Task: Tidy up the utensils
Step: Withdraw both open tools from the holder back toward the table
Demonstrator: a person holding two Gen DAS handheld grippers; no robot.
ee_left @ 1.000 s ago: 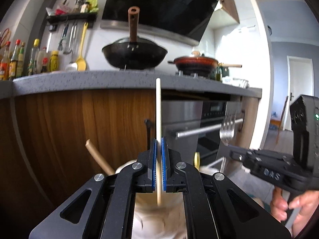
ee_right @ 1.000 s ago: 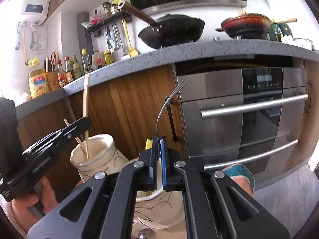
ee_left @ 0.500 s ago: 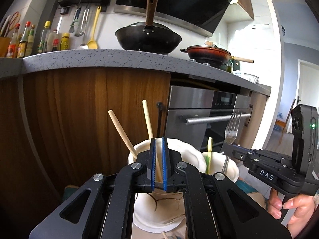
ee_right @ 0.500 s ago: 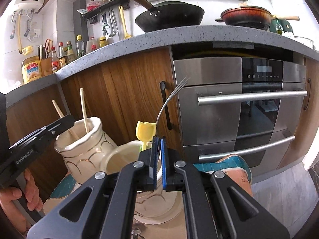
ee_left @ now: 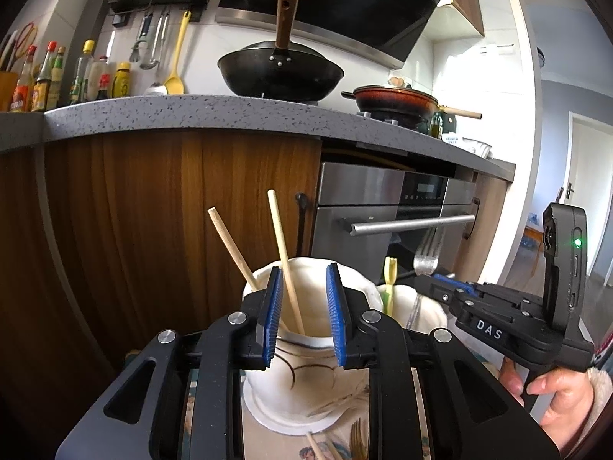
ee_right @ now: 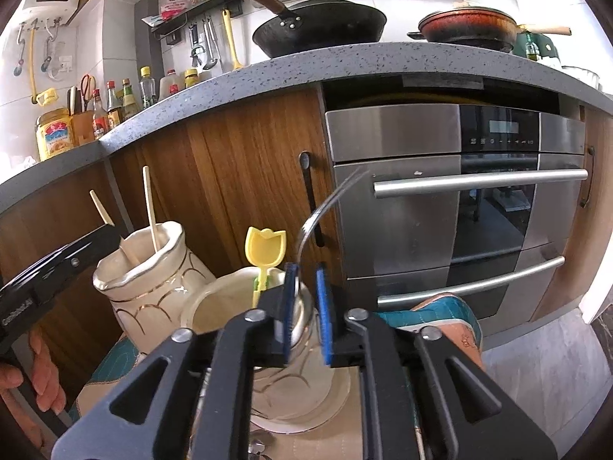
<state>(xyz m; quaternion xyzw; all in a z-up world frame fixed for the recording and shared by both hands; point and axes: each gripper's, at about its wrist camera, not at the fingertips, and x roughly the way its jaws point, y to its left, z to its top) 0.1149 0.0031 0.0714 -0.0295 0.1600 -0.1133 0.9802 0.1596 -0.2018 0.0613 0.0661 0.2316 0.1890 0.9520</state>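
Two cream vases with gold lines stand side by side. The left vase [ee_left: 306, 322] [ee_right: 141, 272] holds two wooden chopsticks [ee_left: 283, 257] [ee_right: 150, 207]. The right vase [ee_right: 230, 306] [ee_left: 417, 306] holds a yellow tulip-shaped utensil [ee_right: 265, 249] and a metal fork [ee_right: 325, 207] [ee_left: 425, 257]. My left gripper [ee_left: 304, 318] is open just above the left vase's mouth, with one chopstick standing loose between its blue pads. My right gripper [ee_right: 306, 314] is open over the right vase, with the fork's handle resting by its left pad.
The vases stand on a patterned mat [ee_right: 440, 314] in front of wooden cabinets [ee_left: 172, 211] and a steel oven [ee_right: 459, 211]. More chopsticks and a fork [ee_left: 356, 441] lie on the mat at the bottom of the left wrist view. A grey countertop [ee_left: 191, 115] above carries pans and bottles.
My left gripper lowered the chopstick into the left vase and opened. My right gripper lowered the fork into the right vase and opened.
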